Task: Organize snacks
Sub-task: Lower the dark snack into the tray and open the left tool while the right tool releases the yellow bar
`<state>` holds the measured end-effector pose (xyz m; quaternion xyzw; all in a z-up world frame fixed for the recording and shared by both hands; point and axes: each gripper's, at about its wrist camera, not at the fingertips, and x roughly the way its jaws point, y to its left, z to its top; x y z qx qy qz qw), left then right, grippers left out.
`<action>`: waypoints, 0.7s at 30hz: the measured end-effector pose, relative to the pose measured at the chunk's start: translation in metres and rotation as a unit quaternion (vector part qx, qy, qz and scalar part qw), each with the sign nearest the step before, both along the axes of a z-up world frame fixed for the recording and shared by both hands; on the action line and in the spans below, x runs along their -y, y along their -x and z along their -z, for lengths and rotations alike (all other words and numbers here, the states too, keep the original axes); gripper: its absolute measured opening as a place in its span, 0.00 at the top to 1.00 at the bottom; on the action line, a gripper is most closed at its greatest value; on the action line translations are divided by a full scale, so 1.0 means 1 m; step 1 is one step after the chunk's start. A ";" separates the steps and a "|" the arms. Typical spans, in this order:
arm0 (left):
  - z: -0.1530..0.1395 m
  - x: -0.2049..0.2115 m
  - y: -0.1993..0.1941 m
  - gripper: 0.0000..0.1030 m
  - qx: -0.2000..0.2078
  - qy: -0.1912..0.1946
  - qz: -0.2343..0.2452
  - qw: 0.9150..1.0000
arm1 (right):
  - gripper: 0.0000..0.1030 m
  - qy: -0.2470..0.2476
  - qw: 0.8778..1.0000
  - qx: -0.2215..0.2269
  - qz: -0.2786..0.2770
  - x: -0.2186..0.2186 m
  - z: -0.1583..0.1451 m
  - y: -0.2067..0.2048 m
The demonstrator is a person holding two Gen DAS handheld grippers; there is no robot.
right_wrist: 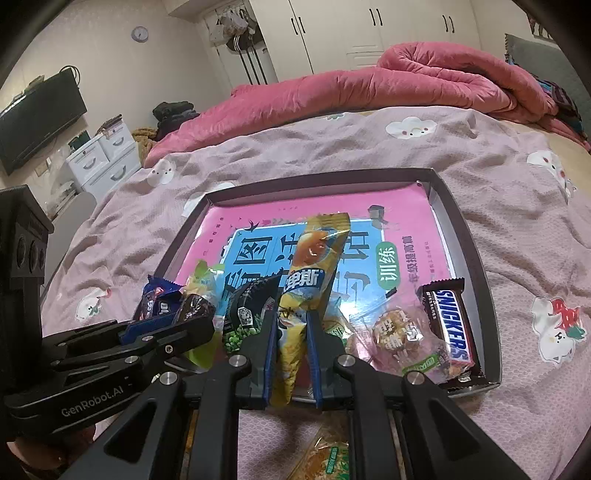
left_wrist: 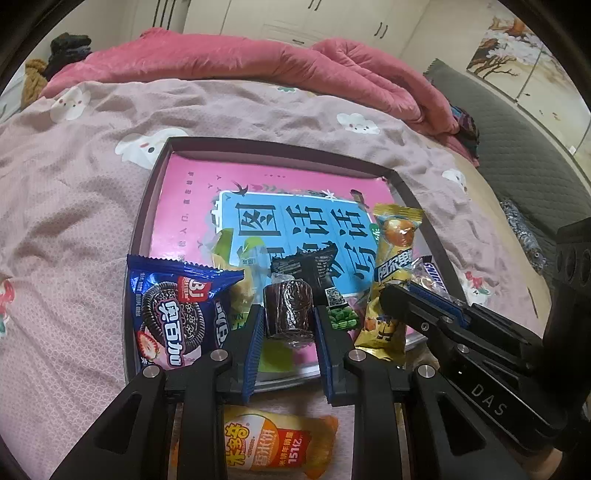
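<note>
Left tool (left_wrist: 289, 317) is clamped on a small dark chocolate roll in clear wrap (left_wrist: 289, 308), held over the near end of the tray (left_wrist: 142, 221). Right tool (right_wrist: 291, 332) is pinched tight on a long yellow candy packet (right_wrist: 312, 280), which stands tilted up from its jaws above the tray's middle.

That tray is a shallow dark-rimmed box lid lined with a pink and blue printed sheet (right_wrist: 406, 221). Inside it lie a blue Oreo pack (left_wrist: 173, 314) at the near left corner, a black sachet with a QR code (left_wrist: 314, 269), a green pea snack bag (left_wrist: 343, 317), a clear-wrapped round sweet (right_wrist: 397, 330) and a Snickers bar (right_wrist: 448, 325) along the right wall. Just outside the near rim, an orange rice cracker packet (left_wrist: 273, 443) rests on the bed.

Everything sits on a bed with a pale pink sheet printed with white cloud figures (right_wrist: 410, 127). A rose-coloured quilt (right_wrist: 369, 85) is bunched along the far side. Beyond it stand white wardrobe doors (right_wrist: 369, 29); to the left are a wall-mounted television (right_wrist: 37, 122), white drawer units (right_wrist: 103, 155) and a round wall clock (right_wrist: 140, 33).
</note>
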<state>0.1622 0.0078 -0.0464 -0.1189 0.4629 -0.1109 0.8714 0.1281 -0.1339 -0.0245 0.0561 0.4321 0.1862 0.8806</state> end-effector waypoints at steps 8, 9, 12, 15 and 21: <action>-0.002 -0.003 0.001 0.73 0.006 0.003 -0.003 1.000 | 0.83 0.004 1.000 0.007 0.000 -0.001 -0.002 0.003; -0.001 -0.004 0.001 0.73 0.006 0.003 -0.004 1.000 | 0.84 0.004 1.000 0.008 0.000 -0.001 -0.003 0.004; -0.002 -0.005 0.001 0.73 0.006 0.004 -0.006 1.000 | 0.84 0.004 1.000 0.011 0.001 0.000 -0.006 0.006; -0.002 -0.006 0.002 0.73 0.006 0.004 -0.007 1.000 | 0.84 0.003 1.000 0.010 0.002 0.002 -0.006 0.007; -0.005 -0.007 0.004 0.73 0.008 0.007 -0.007 1.000 | 0.84 0.003 1.000 0.005 0.002 0.005 -0.006 0.010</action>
